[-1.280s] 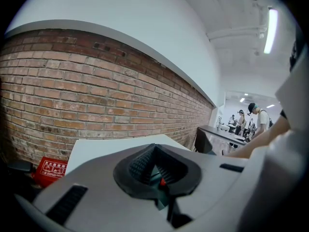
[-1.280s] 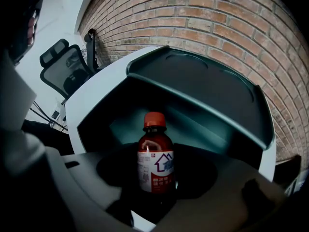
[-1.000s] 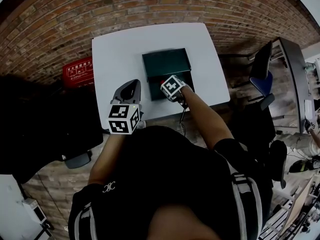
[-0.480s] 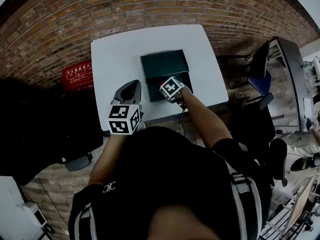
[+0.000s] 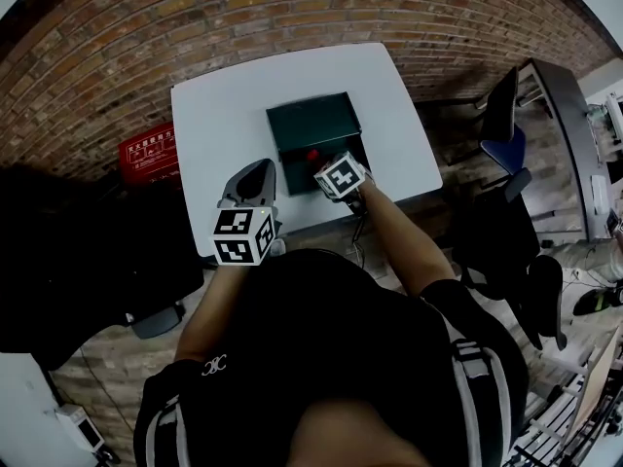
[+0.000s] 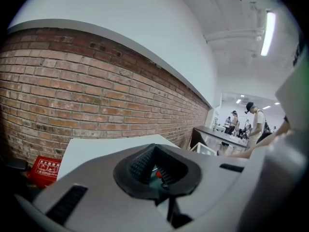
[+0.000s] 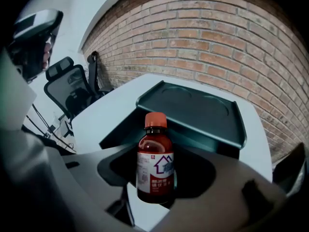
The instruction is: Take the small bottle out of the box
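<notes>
Slippage is the main worry: the bottle (image 7: 155, 164) stands upright between the jaws of the right gripper (image 5: 318, 163), which are closed against its lower sides. With the grip that low on smooth glass, I judge a sideways tug or a quick tilt could let it pivot or drop. A second risk is its base catching the front wall of the box (image 7: 203, 111) if it is drawn toward the person before it is high enough. The right gripper view does not show clearly whether the base is above the rim. In the head view the orange cap shows over the near half of the box, so the bottle is not yet out.

The box is dark green and its lid stands open behind the bottle. I see nothing else in it, though the gripper hides much of the inside.

The left gripper (image 6: 155, 170) hangs near the front edge of the table (image 5: 219, 115), beside the box, its jaws together with nothing between them. A closed red case (image 5: 148, 144) lies on the floor by the table, its contents unseen.
</notes>
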A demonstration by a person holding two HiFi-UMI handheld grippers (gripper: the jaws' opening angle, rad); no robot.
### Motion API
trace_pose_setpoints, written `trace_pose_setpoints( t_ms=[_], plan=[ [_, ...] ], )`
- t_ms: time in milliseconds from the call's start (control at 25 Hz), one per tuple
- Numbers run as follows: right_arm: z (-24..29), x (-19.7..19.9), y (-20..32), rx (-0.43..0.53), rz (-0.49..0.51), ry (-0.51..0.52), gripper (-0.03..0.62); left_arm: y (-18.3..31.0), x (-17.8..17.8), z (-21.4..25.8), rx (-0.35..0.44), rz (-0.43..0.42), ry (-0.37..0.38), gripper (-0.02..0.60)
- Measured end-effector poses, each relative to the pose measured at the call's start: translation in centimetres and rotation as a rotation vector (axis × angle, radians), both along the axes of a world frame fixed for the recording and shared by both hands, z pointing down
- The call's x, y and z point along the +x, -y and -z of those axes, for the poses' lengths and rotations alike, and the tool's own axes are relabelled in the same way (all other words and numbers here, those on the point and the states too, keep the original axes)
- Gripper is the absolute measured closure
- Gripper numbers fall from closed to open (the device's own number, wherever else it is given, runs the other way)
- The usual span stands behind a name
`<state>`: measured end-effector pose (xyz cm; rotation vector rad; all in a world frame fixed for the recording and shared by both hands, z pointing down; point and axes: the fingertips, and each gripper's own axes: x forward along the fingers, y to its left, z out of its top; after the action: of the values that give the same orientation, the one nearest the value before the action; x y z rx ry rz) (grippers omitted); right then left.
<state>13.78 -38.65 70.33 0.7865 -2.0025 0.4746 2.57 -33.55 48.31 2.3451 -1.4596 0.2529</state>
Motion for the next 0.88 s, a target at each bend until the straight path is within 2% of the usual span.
trace_pose_setpoints(
  t_ms=[200, 360, 680, 880],
  plan=[
    [2.0, 0.3, -0.5, 0.086, -0.031, 0.107, 0.375, 0.0, 1.5, 0.1, 0.003, -0.025, -0.003, 0.575],
    [4.9, 1.0, -0.5, 0.233, -0.071, 0.166, 0.375, 0.0, 2.6, 0.2, 0.007, -0.048, -0.008, 0.575],
    [12.8, 3.0, -0.4, 0.458, -0.219, 0.282, 0.375, 0.1, 4.8, 0.1, 0.004, -0.088, -0.032, 0.575],
    [18.4, 5.2, -1.2, 0.606, -0.320, 0.313, 0.375, 0.2, 6.6, 0.6, 0.030, -0.124, -0.034, 0.575]
  ],
)
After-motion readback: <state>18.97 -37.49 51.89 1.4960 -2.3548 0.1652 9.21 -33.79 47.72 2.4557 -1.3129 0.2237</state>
